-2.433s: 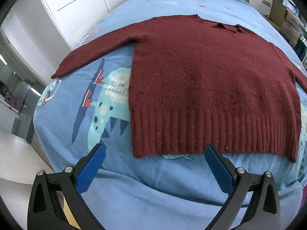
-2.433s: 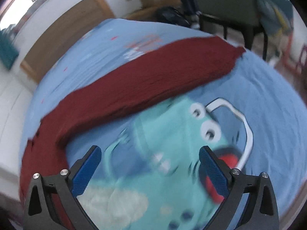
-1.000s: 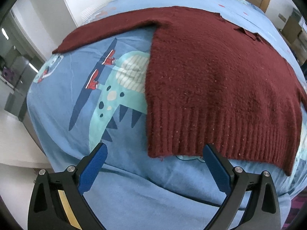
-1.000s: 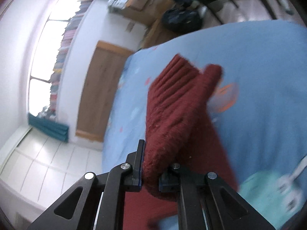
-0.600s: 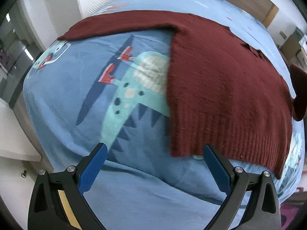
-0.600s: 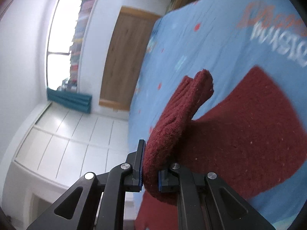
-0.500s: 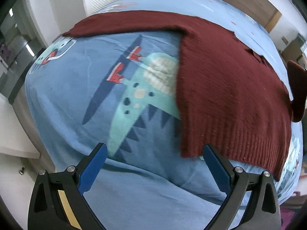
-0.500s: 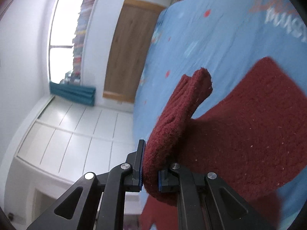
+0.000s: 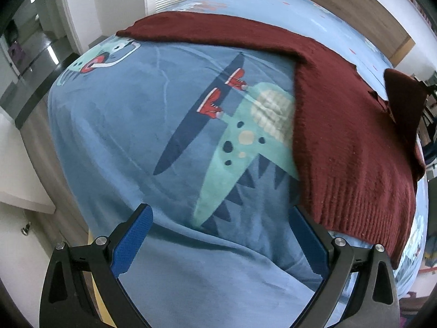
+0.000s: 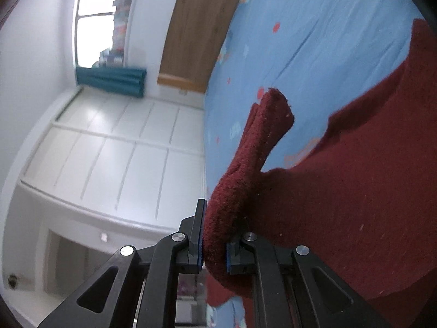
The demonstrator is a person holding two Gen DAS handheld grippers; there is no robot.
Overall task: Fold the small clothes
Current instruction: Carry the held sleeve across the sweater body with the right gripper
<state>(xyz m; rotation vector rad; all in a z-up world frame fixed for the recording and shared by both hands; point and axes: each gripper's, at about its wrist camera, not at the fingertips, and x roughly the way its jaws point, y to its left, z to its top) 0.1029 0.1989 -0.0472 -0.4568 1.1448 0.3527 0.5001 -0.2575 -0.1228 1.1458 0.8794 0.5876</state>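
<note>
Meanwhile right gripper [image 10: 214, 243] pinching sweater [image 10: 355, 191] cuff, left gripper [image 9: 218, 243] wide over bedsheet [image 9: 123, 125]

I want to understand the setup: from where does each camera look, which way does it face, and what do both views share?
Left wrist: sits on the left gripper, looks steeply down at the blue bedsheet; its open blue fingers show.
Right wrist: sits on the right gripper, faces across the bed toward white wardrobes; its jaws clamp a sleeve.
Shared: the maroon sweater, the bedsheet.

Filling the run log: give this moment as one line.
step: sleeve fold | right gripper: shut on sweater sleeve, lifted | left gripper: open, empty | sweater: flat on bed
</note>
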